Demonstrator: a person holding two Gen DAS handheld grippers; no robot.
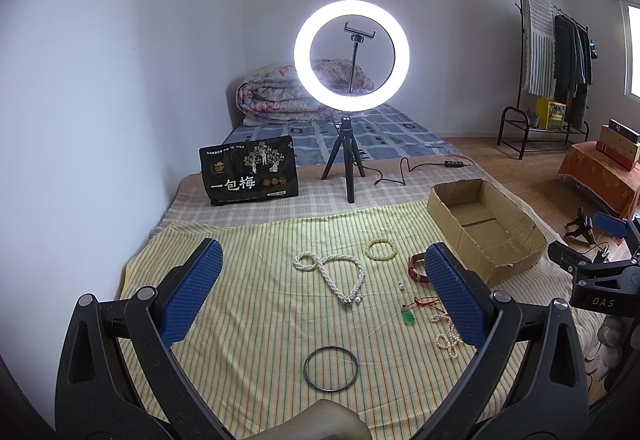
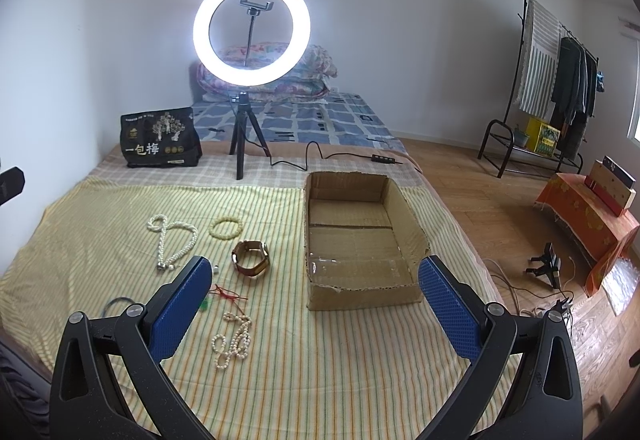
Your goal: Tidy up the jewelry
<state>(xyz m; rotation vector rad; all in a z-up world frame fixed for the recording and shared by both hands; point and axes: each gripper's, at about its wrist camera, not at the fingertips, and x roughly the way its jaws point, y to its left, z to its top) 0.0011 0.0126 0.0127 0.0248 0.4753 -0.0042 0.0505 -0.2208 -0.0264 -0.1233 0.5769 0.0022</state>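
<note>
Hovering apart and empty, both tongs (image 1: pixel 324 280) (image 2: pixel 316 284) face scattered jewelry beside a cardboard box (image 2: pixel 408 216), ring light (image 2: pixel 251 30) behind.

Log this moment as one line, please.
left gripper: open, empty | right gripper: open, empty | brown cardboard box: empty | white pearl necklace: on striped cloth
</note>
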